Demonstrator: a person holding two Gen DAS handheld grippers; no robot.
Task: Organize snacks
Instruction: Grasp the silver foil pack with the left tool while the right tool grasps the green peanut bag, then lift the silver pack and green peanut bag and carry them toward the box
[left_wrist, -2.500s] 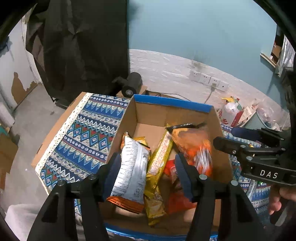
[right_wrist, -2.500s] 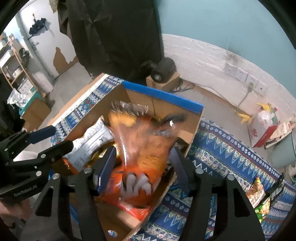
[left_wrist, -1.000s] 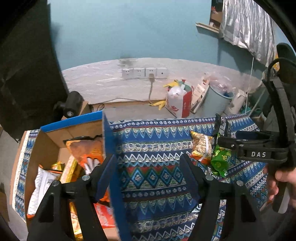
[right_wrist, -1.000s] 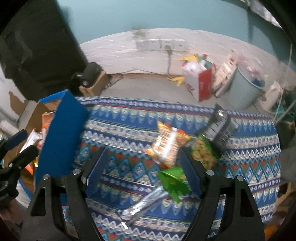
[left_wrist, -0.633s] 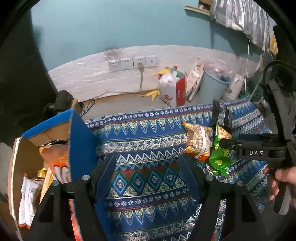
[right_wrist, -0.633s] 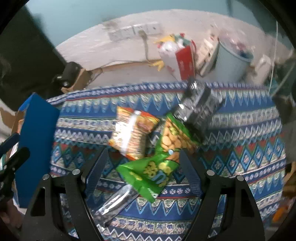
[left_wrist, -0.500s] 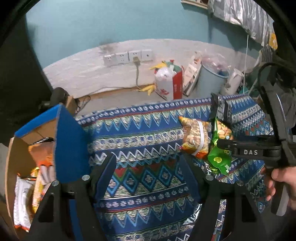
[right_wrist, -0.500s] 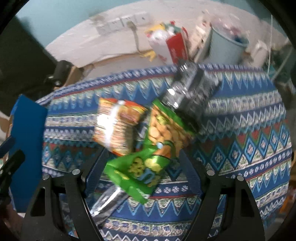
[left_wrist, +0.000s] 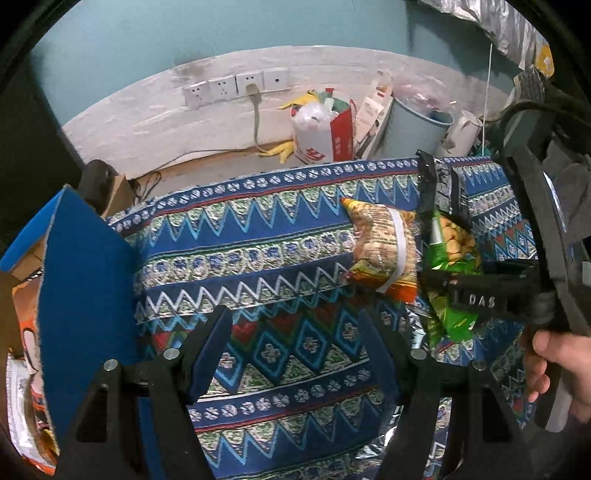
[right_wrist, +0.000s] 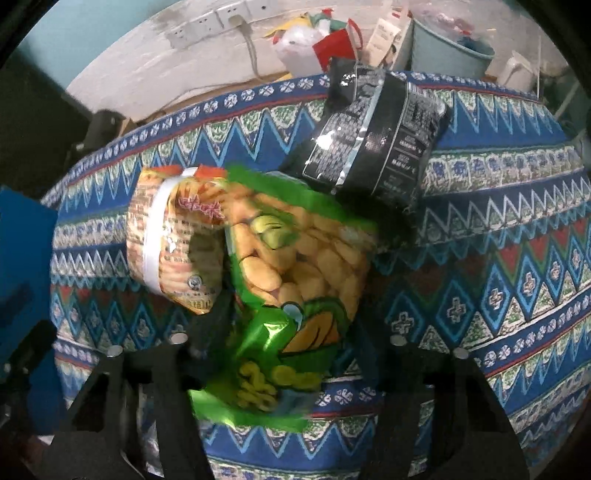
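In the left wrist view the left gripper (left_wrist: 295, 347) hangs over the patterned cloth (left_wrist: 258, 258) with its jaws apart and only the blue zigzag weave between them. A blue box flap (left_wrist: 85, 295) fills the near left side and hides most of the carton behind it; only slivers of orange and white packets show past its left edge, too cut off to tell apart. Toward the cloth's right edge the right gripper (left_wrist: 436, 280) reaches in from the side, a hand (left_wrist: 561, 373) on its handle, and its black body covers the middle of the green snack bag (left_wrist: 450, 251). An orange snack packet (left_wrist: 384, 251) with a white band lies just left of the bag, touching it, and a black packet (left_wrist: 439, 184) stands behind them, partly screened by the gripper. In the right wrist view the right gripper (right_wrist: 288, 332) has just been closing its jaws, and the green snack bag (right_wrist: 295, 280) sits between them; the bag covers both fingertips, and its lower half is blurred, so whether the pads press on it cannot be told. The bag is bright green, printed with pale round crackers and yellow lettering. The orange snack packet (right_wrist: 166, 236) lies against its left side, and the black packet (right_wrist: 373, 144) overlaps its far right corner, near the cloth's far edge.
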